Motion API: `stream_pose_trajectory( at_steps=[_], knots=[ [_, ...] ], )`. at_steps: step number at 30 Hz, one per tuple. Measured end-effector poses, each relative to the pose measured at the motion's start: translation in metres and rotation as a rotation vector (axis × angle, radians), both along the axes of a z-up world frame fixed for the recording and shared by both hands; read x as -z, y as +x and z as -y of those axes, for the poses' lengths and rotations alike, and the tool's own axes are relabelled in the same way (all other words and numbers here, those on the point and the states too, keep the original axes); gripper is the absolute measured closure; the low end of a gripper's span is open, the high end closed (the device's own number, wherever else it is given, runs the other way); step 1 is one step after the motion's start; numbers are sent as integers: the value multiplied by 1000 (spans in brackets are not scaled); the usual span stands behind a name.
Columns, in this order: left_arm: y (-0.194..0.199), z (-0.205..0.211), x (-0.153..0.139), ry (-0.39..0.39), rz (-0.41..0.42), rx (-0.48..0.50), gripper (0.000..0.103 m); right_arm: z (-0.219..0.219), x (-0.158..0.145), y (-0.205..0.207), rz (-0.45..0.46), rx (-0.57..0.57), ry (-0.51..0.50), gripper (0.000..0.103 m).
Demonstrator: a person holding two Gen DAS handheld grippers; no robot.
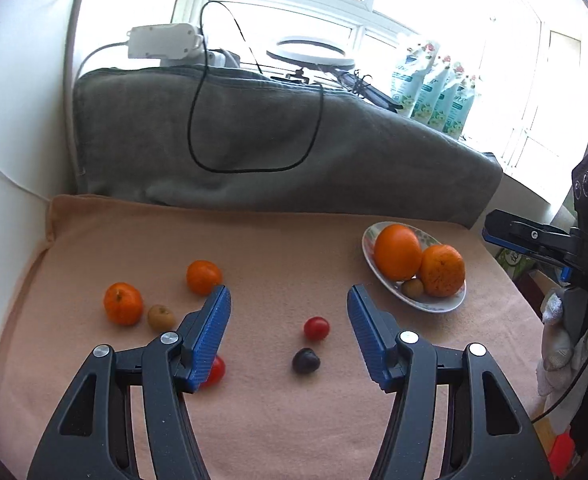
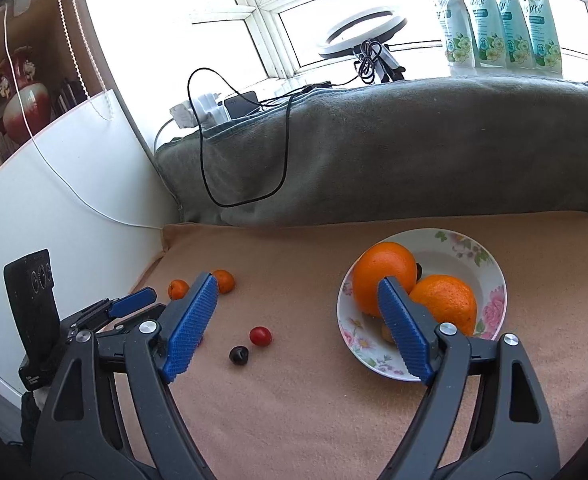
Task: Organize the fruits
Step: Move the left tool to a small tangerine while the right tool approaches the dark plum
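Both grippers hover over a peach cloth (image 1: pixel 294 420), fingers spread and holding nothing. The left gripper (image 1: pixel 289 332) frames a cherry tomato (image 1: pixel 316 328) and a dark plum (image 1: pixel 305 361). The right gripper (image 2: pixel 298 322), lettered "DAS", is near a floral plate (image 2: pixel 490 268) with two oranges (image 2: pixel 384 272). Mint pouches (image 2: pixel 494 16) show "72".

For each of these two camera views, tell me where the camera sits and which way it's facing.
Left wrist: sits on the left tongs, facing forward and down over the loose fruit; the right tongs show at the right edge.
Right wrist: sits on the right tongs, facing the plate; the left tongs show at left.
Shared: plate, cherry tomato, peach blanket.
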State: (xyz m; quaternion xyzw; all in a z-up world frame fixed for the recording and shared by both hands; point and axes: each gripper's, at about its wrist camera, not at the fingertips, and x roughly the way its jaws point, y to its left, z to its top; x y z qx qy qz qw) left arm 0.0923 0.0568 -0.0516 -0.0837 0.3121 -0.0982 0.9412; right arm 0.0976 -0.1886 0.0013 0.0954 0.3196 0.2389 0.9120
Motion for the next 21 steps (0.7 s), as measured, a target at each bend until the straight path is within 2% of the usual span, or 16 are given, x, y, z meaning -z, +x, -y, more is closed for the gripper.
stream_pose_trajectory(
  at_steps=[5, 10, 16, 21],
  knots=[
    [-9, -44, 16, -14, -33, -110, 43, -22, 7, -9, -1, -53, -37, 18],
    [-12, -73, 26, -28, -49, -176, 43, -46, 22, -16, -16, -102, -67, 18],
    [-8, -94, 39, -43, -78, -217, 43, -69, 44, -20, -51, -145, -105, 19],
    [-2, -103, 50, -62, -104, -220, 43, -88, 59, -23, -73, -174, -156, 26]
  ],
)
